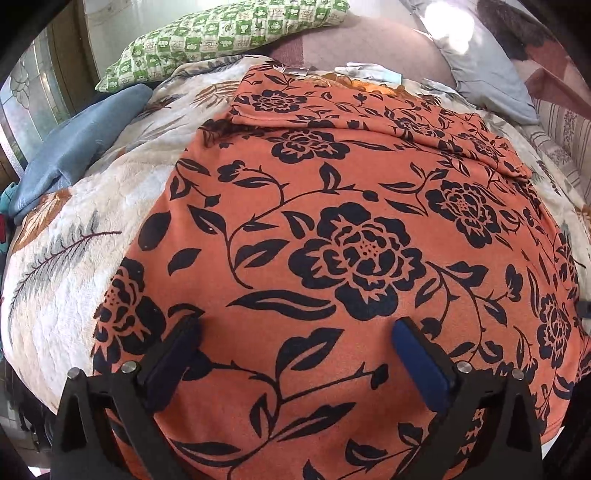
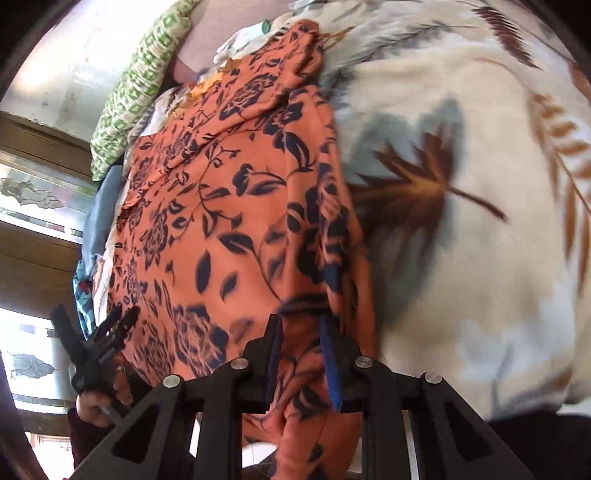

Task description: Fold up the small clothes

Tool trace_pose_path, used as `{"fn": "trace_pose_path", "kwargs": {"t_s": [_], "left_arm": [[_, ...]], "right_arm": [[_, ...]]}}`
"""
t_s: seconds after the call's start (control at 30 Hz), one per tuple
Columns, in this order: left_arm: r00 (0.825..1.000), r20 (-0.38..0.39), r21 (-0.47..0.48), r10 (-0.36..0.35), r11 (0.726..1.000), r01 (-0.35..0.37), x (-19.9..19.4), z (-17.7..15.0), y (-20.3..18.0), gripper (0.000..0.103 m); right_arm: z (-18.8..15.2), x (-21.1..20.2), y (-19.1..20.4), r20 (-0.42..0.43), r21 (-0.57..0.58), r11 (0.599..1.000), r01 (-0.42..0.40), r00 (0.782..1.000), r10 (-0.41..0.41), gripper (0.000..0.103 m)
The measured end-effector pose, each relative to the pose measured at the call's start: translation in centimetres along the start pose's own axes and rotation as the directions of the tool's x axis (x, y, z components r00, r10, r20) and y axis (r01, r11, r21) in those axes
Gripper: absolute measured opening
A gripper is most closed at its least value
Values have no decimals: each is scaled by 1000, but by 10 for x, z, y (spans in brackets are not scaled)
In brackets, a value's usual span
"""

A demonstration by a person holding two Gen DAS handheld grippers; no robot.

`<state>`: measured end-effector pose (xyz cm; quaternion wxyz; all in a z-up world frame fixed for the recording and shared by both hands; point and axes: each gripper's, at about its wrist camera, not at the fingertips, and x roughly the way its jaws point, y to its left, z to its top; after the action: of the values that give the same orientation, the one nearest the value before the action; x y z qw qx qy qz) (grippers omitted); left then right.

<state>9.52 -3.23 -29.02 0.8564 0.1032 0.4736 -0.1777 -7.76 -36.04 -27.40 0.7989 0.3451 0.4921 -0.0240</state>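
An orange garment with black flower print [image 1: 332,221] lies spread on a leaf-patterned cream blanket [image 1: 74,229]; its far end is folded over. My left gripper [image 1: 295,332] is open, hovering just over the garment's near part, with nothing between its fingers. In the right wrist view the same garment [image 2: 221,206] lies left of centre. My right gripper [image 2: 301,332] is shut on the garment's near right edge, cloth bunched between its blue pads [image 2: 330,369]. The left gripper [image 2: 110,328] and its hand show at the garment's left edge.
A green checked pillow [image 1: 221,33] and a grey pillow [image 1: 484,66] lie at the bed's far side. A blue cloth [image 1: 81,147] lies at the left. A glass-panelled door [image 2: 37,192] stands beyond the bed. The blanket [image 2: 480,184] extends right of the garment.
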Motion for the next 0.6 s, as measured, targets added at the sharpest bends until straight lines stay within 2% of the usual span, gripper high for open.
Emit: {"fn": "trace_pose_path", "kwargs": {"t_s": [0.07,0.17,0.27,0.37,0.5,0.6], "left_arm": [[1000,-10,-6,-1,1000,1,-2,-1,-1,103],[1000,-15,-2,-4,1000,4,-5,-3,-1,103],[1000,2,-21,-7,1000,7,-13,-11,5,103],[1000,20,-114,10,993,-7,-26,-15,24,103],[994,80,-242,77,969,-56,-53,-21,59,103],[992,81,-307,95,949,-65,-66,-25,89,103]], "right_arm": [[-14,-6,-1,-3,-32,999,22,1000,-22,24],[-29,-11,1,-20,-83,992,95,995,-96,25],[-38,-19,-10,-28,-34,990,138,990,-139,25],[-40,-29,-17,-14,14,984,177,984,-177,26],[-48,-55,-10,38,-58,987,147,989,-145,26],[-54,-64,-9,18,-24,997,66,998,-66,26]]}}
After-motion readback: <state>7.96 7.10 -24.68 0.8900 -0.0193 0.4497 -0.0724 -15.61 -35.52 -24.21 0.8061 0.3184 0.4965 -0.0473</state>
